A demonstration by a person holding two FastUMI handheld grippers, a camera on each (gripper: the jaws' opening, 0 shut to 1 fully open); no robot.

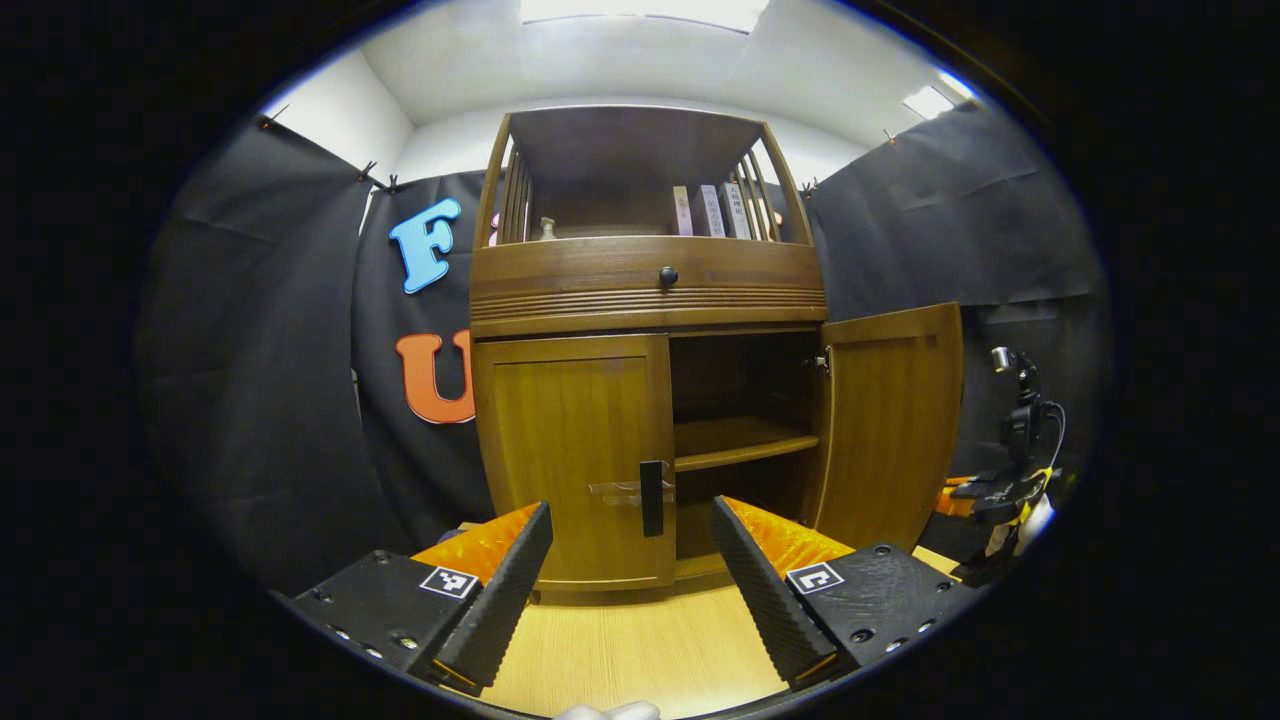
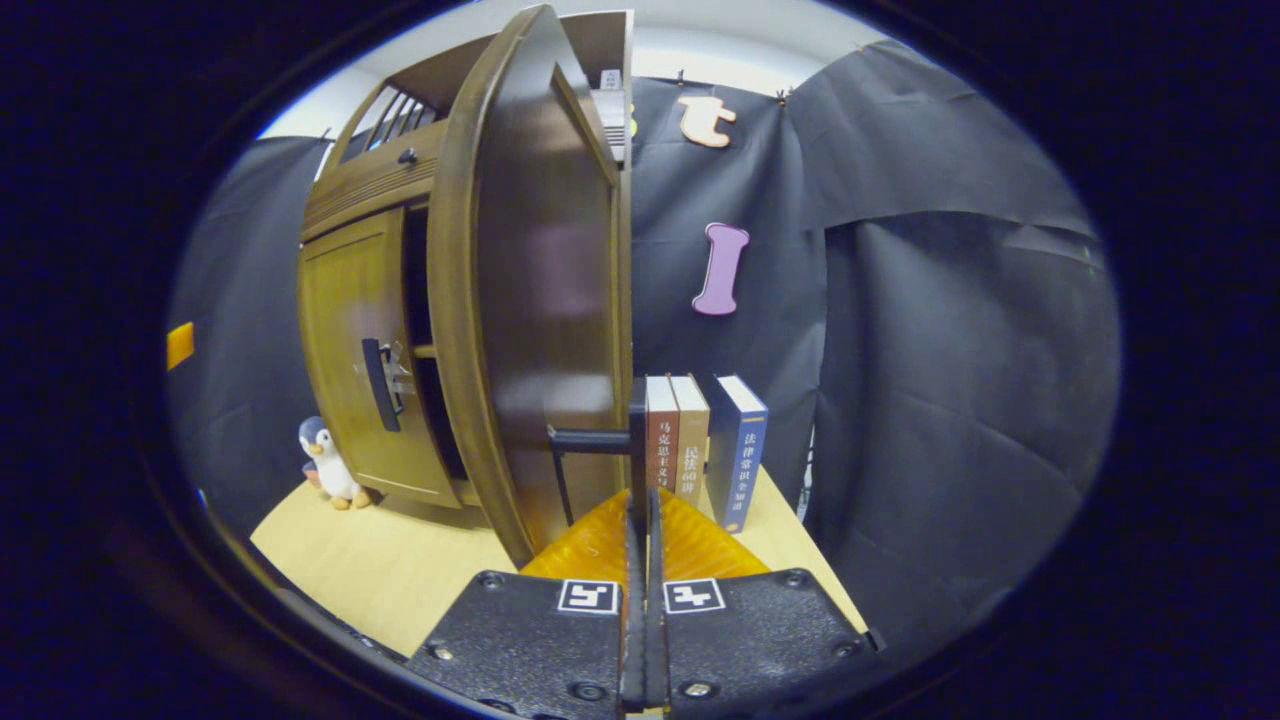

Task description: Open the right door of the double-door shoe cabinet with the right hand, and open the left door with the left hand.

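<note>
Shoe cabinet (image 1: 645,300) status, left gripper view: the unit stands on a light wooden desk (image 1: 620,650), toward its far edge, against the black cloth wall. The left door (image 1: 575,460) is closed, flush with the cabinet front. Its dark vertical handle (image 1: 652,497) sits at the door's inner edge. The right door (image 1: 890,420) is swung wide open, exposing an inner shelf (image 1: 740,440). A drawer front with a round dark knob (image 1: 668,275) lies above the doors. The open top compartment holds several upright books (image 1: 712,210) and a small pale object at its left. The left gripper (image 1: 630,570) hovers in front of the left door, jaws released and spread wide, touching nothing. The door handle appears in the gap between the fingers, farther off. The other gripper (image 1: 1010,480), held by a hand, is at the right, beyond the open door.

Right gripper view: the right gripper (image 2: 640,500) has its jaws clenched on the right door handle (image 2: 595,440), a dark bar on the open door's (image 2: 530,300) outer face. The closed left door (image 2: 350,350) and its handle (image 2: 378,385) are seen at the left. A toy penguin (image 2: 325,462) stands on the desk (image 2: 400,560) beside the cabinet's left corner. Three upright books (image 2: 700,450) stand on the desk just beyond the open door, near the cloth wall.
</note>
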